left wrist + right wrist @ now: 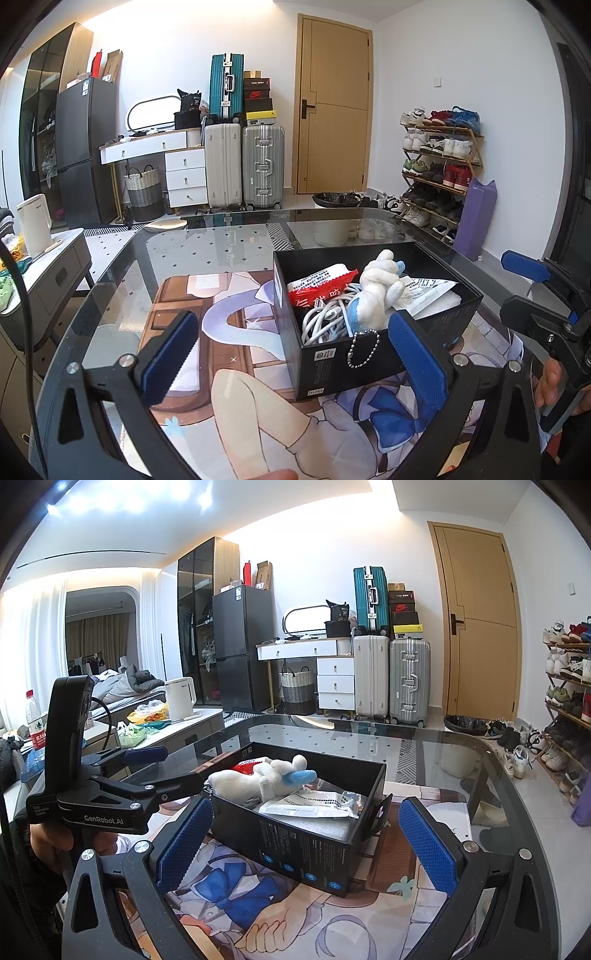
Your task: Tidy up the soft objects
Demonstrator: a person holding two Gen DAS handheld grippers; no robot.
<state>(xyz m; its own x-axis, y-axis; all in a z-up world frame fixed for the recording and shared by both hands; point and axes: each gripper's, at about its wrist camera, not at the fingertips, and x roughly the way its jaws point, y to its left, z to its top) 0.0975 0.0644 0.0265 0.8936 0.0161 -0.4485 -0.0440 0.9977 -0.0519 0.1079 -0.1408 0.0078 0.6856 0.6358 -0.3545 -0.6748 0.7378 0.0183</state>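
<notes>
In the black box (369, 354) on the glass table (110, 295), the plush toy (376, 291) lies atop cables, long axis along the box. Both claws gape wide, empty; left gripper (291, 365) sits nearer, toy dead ahead, right gripper (306, 845) just short.

Glass table (122, 266) — printed mat (236, 391), black box (354, 362)
</notes>
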